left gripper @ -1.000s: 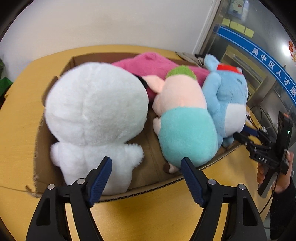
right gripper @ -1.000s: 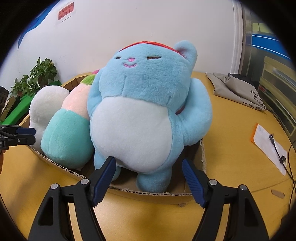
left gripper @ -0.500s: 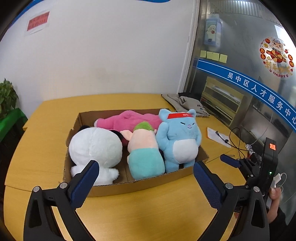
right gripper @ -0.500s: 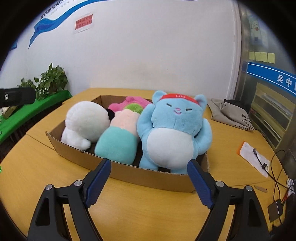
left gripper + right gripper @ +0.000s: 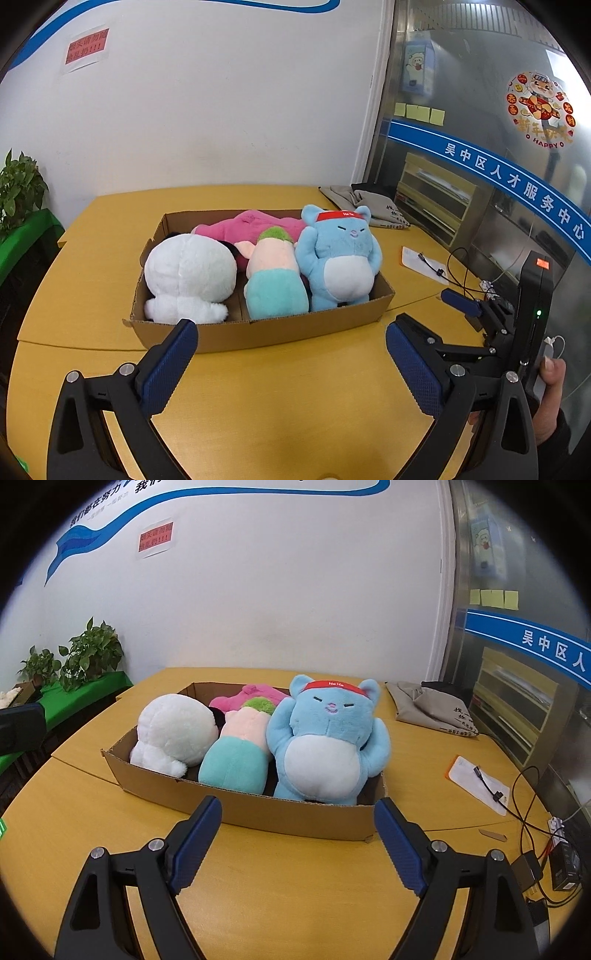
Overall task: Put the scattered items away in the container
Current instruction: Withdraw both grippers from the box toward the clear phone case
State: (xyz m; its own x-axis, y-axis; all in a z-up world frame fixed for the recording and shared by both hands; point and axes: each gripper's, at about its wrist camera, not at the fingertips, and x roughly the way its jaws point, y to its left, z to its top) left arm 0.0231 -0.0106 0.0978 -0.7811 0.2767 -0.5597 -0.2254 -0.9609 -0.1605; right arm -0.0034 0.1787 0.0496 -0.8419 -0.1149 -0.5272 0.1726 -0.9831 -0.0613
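A shallow cardboard box [image 5: 258, 334] [image 5: 295, 821] sits on the yellow table and holds several plush toys. A white plush [image 5: 188, 277] [image 5: 173, 734] lies at its left. A pink-and-teal plush [image 5: 275, 280] [image 5: 240, 753] is in the middle, with a magenta plush [image 5: 251, 227] [image 5: 251, 696] behind it. A blue bear with a red headband [image 5: 340, 258] [image 5: 325, 738] sits at the right. My left gripper [image 5: 291, 362] is open over bare table in front of the box. My right gripper [image 5: 297, 838] is open too, nothing between its fingers; it also shows at the right edge [image 5: 461, 306] of the left wrist view.
A grey cloth bag [image 5: 369, 205] [image 5: 432, 709] lies behind the box at the right. A paper slip with a cable [image 5: 424, 264] [image 5: 480, 782] and a power strip with wires [image 5: 554, 827] lie right of the box. Potted plants [image 5: 88, 653] stand far left.
Both grippers have drawn back and up from the box. Their jaws have widened. The toys, close up before, now sit well away inside the box.
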